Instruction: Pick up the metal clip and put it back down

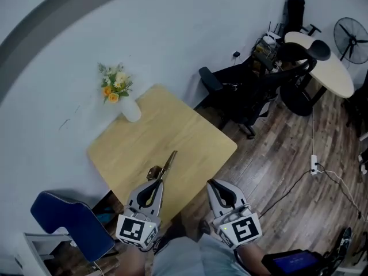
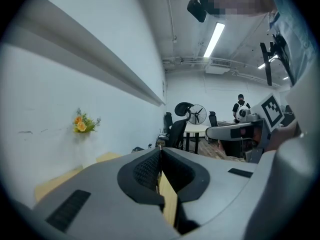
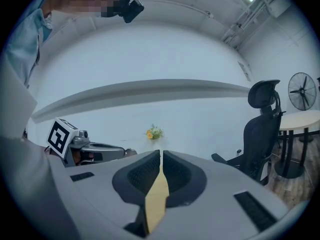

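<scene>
looking down past a blue chair at the lower left to a wooden table set against the wall. finds a white vase of flowers at its far left corner. spots the metal clip lying on the wood near the front edge, in the head view just beyond the tips of the left gripper. shows that gripper's jaws pressed fully together with nothing between them. shows the right gripper beside it, jaws likewise closed and empty. ends with a black office chair and a fan at the right.
</scene>
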`<state>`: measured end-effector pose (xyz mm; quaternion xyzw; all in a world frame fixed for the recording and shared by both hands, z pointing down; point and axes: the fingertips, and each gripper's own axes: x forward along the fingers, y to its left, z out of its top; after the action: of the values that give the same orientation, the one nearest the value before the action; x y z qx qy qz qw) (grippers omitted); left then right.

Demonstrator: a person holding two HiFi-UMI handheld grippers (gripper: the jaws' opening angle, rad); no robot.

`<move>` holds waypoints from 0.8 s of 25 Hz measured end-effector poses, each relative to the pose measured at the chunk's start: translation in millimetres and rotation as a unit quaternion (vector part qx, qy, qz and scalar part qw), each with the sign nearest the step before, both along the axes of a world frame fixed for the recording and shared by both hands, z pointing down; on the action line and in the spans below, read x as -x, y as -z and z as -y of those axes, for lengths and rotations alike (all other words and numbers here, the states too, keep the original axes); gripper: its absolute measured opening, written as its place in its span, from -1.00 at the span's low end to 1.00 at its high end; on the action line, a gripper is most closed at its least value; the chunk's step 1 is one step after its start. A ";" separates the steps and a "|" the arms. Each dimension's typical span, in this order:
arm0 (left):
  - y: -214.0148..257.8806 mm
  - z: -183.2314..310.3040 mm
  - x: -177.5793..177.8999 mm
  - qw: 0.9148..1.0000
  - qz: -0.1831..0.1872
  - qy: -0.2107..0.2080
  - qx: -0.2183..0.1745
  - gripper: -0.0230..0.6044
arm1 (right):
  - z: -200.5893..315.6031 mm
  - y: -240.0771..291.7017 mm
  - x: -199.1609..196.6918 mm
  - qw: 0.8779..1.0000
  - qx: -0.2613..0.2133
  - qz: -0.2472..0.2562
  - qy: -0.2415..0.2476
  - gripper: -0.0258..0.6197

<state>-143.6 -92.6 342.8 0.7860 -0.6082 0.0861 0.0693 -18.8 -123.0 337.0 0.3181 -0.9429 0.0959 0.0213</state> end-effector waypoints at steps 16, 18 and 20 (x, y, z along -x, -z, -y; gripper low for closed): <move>-21.1 116.2 -71.4 0.996 -0.016 -0.086 0.004 -0.86 | 68.0 -12.1 -89.1 0.994 0.005 -0.008 -0.112 -0.77; -44.4 139.2 -68.8 0.995 -0.026 -0.098 0.024 -0.86 | 82.7 -24.5 -84.4 0.992 0.015 -0.013 -0.121 -0.77; -72.0 161.6 -67.5 0.992 -0.036 -0.109 0.044 -0.86 | 98.3 -41.7 -83.7 0.990 0.029 -0.022 -0.134 -0.77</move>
<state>-76.0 -254.2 414.8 0.8464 -0.5117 0.0916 0.1157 64.9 -221.3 378.7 0.4425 -0.8882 0.1179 0.0383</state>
